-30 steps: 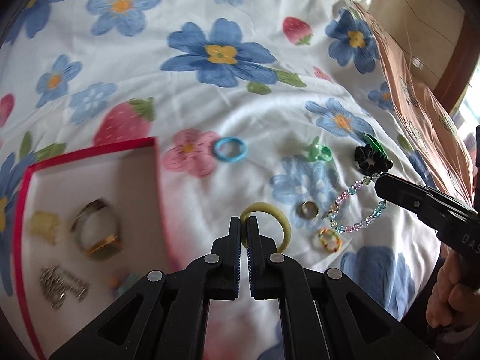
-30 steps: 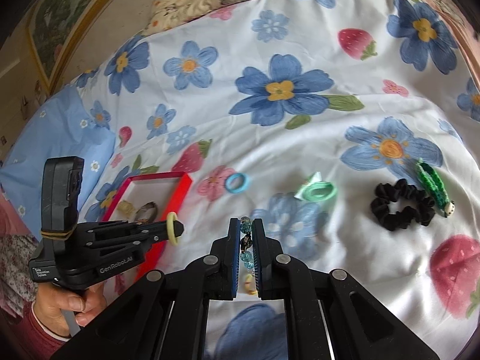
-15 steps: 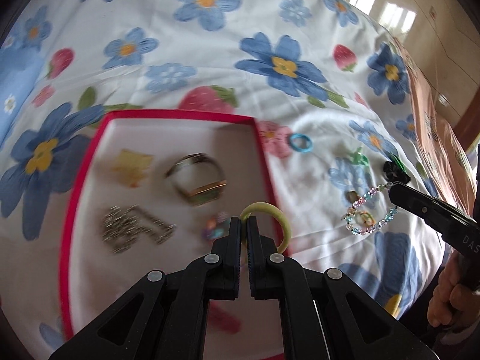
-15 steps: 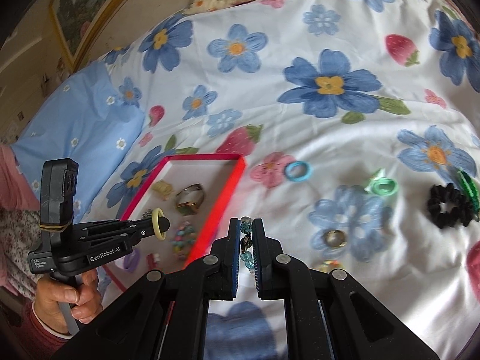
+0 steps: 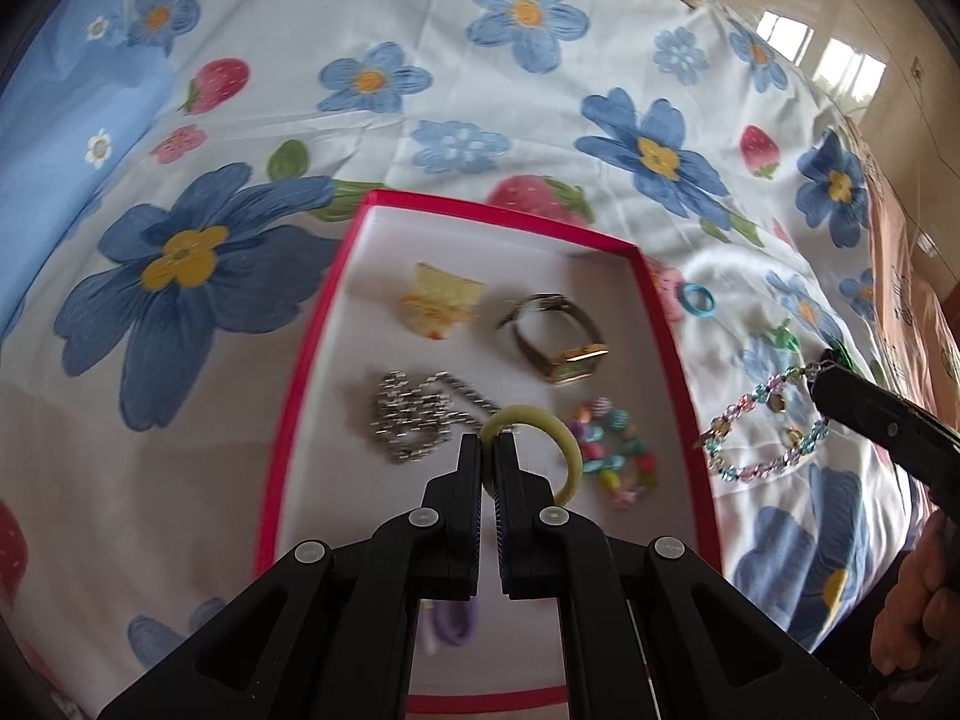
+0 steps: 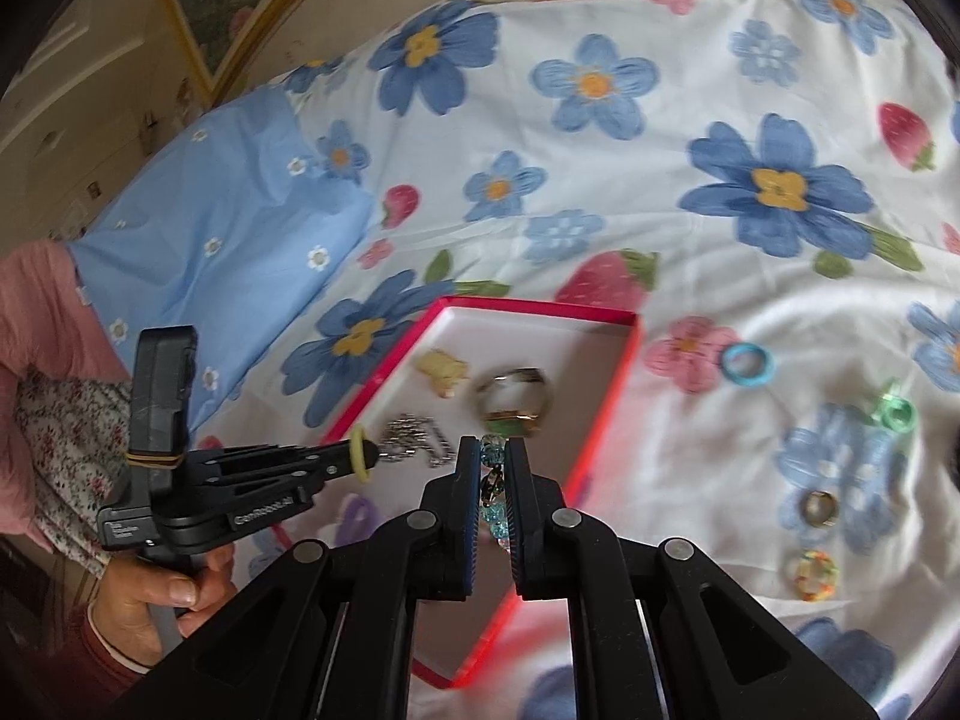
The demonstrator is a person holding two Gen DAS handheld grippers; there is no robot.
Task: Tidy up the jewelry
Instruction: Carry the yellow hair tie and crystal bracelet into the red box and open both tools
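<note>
The left gripper (image 5: 493,450) is clamped on a yellow-green hair ring (image 5: 543,438), holding it above the red-rimmed tray (image 5: 300,384) that lies on the flowered bedspread (image 5: 480,90). Inside the tray lie a yellow hair clip (image 5: 443,300), a gold-faced watch (image 5: 555,339), a silver chain (image 5: 414,414), a multicoloured bead bracelet (image 5: 612,450) and, partly hidden behind the gripper, a purple hair tie (image 5: 453,624). The right gripper (image 6: 493,480) is closed on a clear-and-blue beaded bracelet (image 5: 762,432), which hangs from its tips just beyond the tray's right rim in the left wrist view; in the right wrist view only a few beads (image 6: 493,456) show between the fingers. Still on the bedspread, right of the tray, lie a blue ring (image 6: 746,363), a green ring (image 6: 894,414), a gold ring (image 6: 819,507) and a multicoloured ring (image 6: 811,575).
</note>
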